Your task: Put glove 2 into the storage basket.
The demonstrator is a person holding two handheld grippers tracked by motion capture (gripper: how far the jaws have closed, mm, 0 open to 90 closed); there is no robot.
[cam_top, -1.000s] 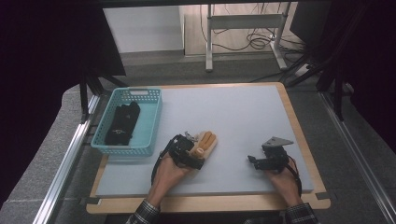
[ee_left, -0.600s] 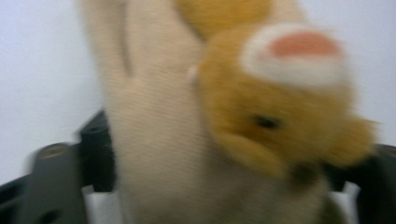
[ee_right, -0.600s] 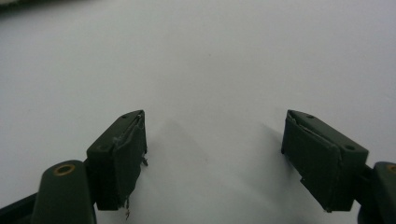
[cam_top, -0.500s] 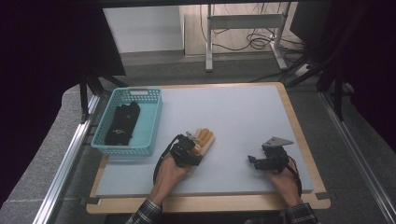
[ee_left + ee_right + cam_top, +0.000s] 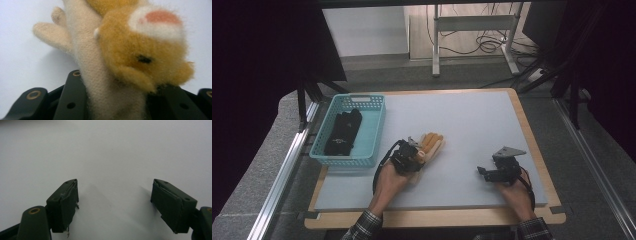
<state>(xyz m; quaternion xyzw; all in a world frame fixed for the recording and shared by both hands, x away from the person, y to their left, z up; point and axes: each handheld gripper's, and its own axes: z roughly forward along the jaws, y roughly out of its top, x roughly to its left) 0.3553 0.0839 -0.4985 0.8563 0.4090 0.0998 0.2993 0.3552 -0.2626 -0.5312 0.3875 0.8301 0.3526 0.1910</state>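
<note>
A fuzzy orange and cream plush glove (image 5: 432, 142) with an animal face lies on the white mat left of centre. My left gripper (image 5: 413, 156) sits at its near end, and its jaws have just been closing. In the left gripper view the glove's cream cuff (image 5: 100, 82) is pinched between the two black jaws of the left gripper (image 5: 117, 102), with the orange face (image 5: 142, 52) bulging above them. My right gripper (image 5: 485, 173) rests near the front right of the mat. Its jaws stand apart over bare mat in the right gripper view (image 5: 115, 200), with nothing between them.
A teal plastic basket (image 5: 377, 121) stands at the mat's left edge with a black folded item (image 5: 343, 131) inside. The white mat (image 5: 472, 115) lies on a wooden board. Metal rails run along both sides, and a desk frame and cables sit beyond the far edge.
The left gripper's jaws have closed onto the glove's cuff, and hand and glove have risen slightly. The right hand has stayed still.
</note>
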